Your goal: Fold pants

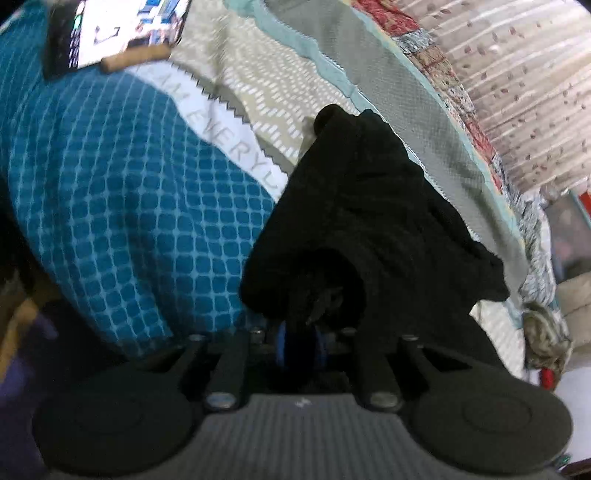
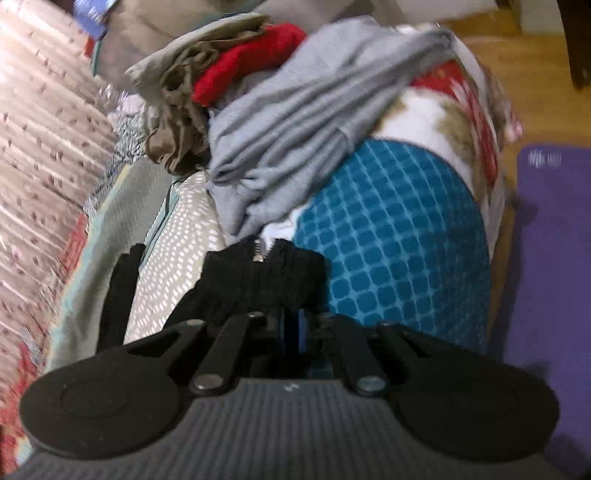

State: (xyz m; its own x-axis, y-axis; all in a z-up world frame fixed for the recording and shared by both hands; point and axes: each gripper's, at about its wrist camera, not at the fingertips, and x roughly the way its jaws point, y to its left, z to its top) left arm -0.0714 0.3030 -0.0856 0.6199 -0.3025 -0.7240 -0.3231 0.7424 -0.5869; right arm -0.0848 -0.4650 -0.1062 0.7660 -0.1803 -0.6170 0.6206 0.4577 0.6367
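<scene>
The black pants (image 1: 369,206) hang bunched over the bed, held by both grippers. In the left wrist view my left gripper (image 1: 301,332) is shut on a thick fold of the black cloth, which hides the fingertips. In the right wrist view my right gripper (image 2: 291,321) is shut on the waist of the pants (image 2: 258,277), where a metal zipper (image 2: 260,251) shows at the top of the bunch. A loose black strip (image 2: 122,291) of the pants hangs to the left.
The bed has a blue grid-patterned blanket (image 1: 122,206) and a beige dashed quilt (image 1: 258,99). A pile of grey, red and brown clothes (image 2: 295,110) lies further along the bed. A tablet (image 1: 122,29) rests at the far left. A purple mat (image 2: 546,277) lies on the wooden floor.
</scene>
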